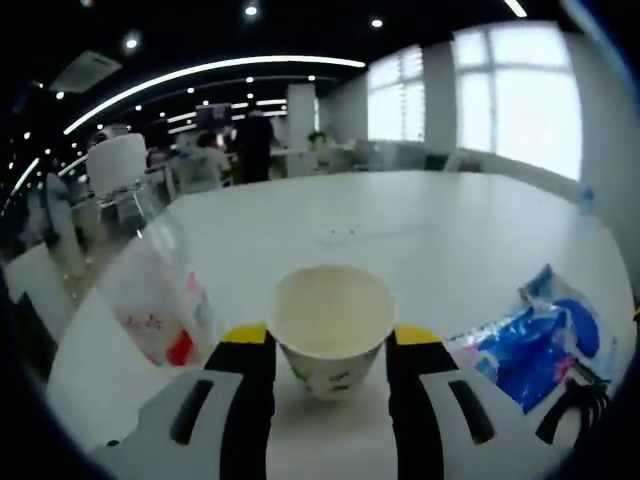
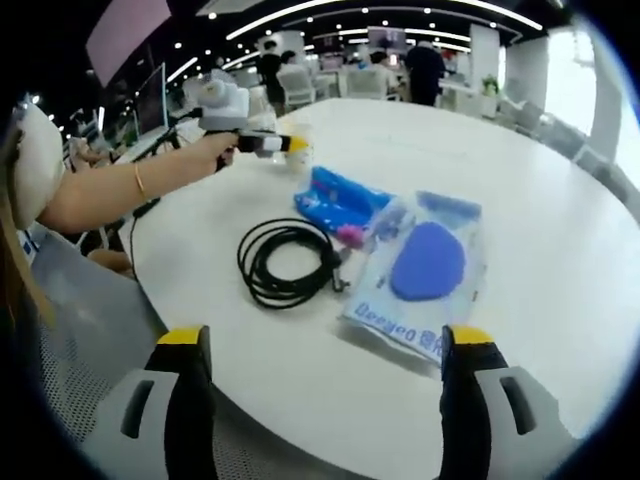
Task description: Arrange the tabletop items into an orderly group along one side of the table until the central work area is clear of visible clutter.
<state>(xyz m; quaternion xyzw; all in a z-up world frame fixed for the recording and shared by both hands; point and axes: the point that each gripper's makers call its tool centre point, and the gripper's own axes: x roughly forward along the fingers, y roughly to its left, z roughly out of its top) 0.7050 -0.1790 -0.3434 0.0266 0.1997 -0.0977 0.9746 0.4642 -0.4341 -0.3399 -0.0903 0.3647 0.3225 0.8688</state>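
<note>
Paper cup (image 1: 331, 326) sits between the yellow-tipped jaws of the left gripper (image 1: 331, 345), which press against its sides and grasp it just above the white table (image 1: 400, 230). Just left of those jaws stands a clear plastic bottle (image 1: 150, 270) with a white cap and a red-and-white label, close beside the cup. To the right of the jaws lie a blue plastic packet (image 1: 530, 350) and, at the lower right edge, part of a black cable (image 1: 575, 405).

In the right gripper view, the right gripper (image 2: 325, 345) hangs with its jaws spread wide apart, nothing between them, above the near table edge. Directly ahead of it lies a coiled black cable (image 2: 285, 260), and just right of the coil a clear bag holding a blue oval pad (image 2: 425, 265). Beyond these rests a blue packet (image 2: 340, 200), touching the bag. Farther off, a person's hand (image 2: 215, 150) holds the left gripper at the cup. Chairs and people stand well behind the table.
</note>
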